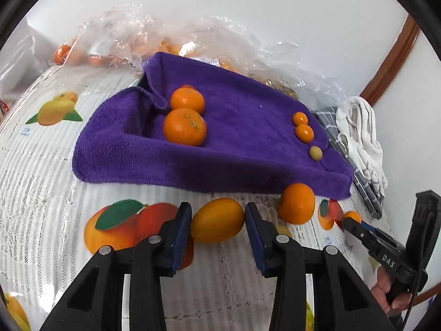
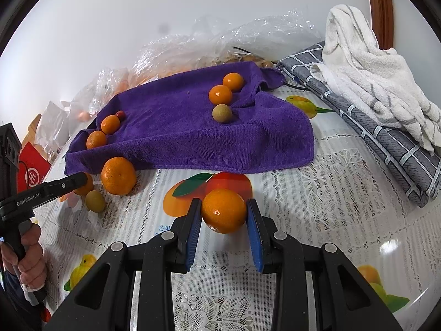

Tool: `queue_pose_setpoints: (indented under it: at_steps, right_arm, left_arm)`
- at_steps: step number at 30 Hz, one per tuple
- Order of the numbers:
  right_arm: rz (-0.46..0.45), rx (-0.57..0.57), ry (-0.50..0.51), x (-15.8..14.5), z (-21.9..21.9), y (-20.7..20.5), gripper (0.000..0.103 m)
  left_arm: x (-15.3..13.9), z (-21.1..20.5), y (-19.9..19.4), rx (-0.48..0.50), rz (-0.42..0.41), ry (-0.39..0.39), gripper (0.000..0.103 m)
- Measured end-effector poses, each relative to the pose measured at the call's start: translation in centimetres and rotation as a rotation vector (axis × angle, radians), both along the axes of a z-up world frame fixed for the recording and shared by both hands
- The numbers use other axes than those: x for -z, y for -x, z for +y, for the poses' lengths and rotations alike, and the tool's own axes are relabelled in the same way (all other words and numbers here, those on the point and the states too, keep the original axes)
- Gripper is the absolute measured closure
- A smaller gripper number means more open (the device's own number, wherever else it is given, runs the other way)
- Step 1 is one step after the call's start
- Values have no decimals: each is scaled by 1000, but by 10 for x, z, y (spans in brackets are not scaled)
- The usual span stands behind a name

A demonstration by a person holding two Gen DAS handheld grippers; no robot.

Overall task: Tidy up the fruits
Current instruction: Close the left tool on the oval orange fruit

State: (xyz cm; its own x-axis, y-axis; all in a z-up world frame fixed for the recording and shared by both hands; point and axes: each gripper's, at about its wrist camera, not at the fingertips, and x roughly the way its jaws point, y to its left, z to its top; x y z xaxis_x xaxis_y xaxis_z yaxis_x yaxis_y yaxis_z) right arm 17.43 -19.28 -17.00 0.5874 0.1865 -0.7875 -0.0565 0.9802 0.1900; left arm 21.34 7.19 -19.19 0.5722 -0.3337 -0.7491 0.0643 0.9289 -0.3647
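A purple towel [image 1: 234,138] lies on the fruit-print tablecloth; it also shows in the right wrist view [image 2: 179,127]. On it sit two mandarins [image 1: 185,127], two small kumquats [image 1: 304,133] and a tan longan [image 1: 316,153]. My left gripper [image 1: 217,222] brackets a yellow-orange fruit [image 1: 217,219] on the table, pads at its sides, jaws shut on it. A mandarin [image 1: 297,203] lies beside the towel's edge. My right gripper [image 2: 223,215] is shut on an orange kumquat [image 2: 223,210], held just above the cloth. A loose longan [image 2: 95,201] lies by the left gripper's finger [image 2: 66,183].
Clear plastic bags [image 1: 132,35] with more fruit lie behind the towel. A grey checked cloth [image 2: 380,135] and a white towel [image 2: 366,63] are heaped at the right. A red box [image 2: 33,168] stands at the left. A white wall runs behind.
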Motion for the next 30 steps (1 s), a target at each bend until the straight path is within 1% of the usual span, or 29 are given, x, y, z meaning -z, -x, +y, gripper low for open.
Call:
queue_pose_setpoints:
  at_steps: [3,8,11,12,14,18,24,30]
  right_arm:
    - [1,-1,1,0,0,0,71]
    - [6,-1,-4,1,0,-1,71]
    - [7,-1,-6,1,0,-2,71]
    - [8,-1,-8,1,0,-2,71]
    - [9,0,-10,1,0,-2,71]
    - [10,-3,-10,1,0,-3,71]
    - [6,-16,-13,1,0,-3,71]
    - [-6,-16,-22,0,-1,-1,71]
  left_arm:
    - [0,-4,3,28,10,-31,61]
    - [-1,-11,7,44,-13,-89,60]
    - [-1,-17,11,61,-25,-128,60]
    - [-1,-20,12,64,-30,-147,63]
    - [-2,-22,13,69,-39,-166,64]
    - [-5,-20,14,50,-55,-161,64]
    - [-18,-13,19,-3,-137,-146,64]
    - [-27,-7,23,-44,-197,-135,64]
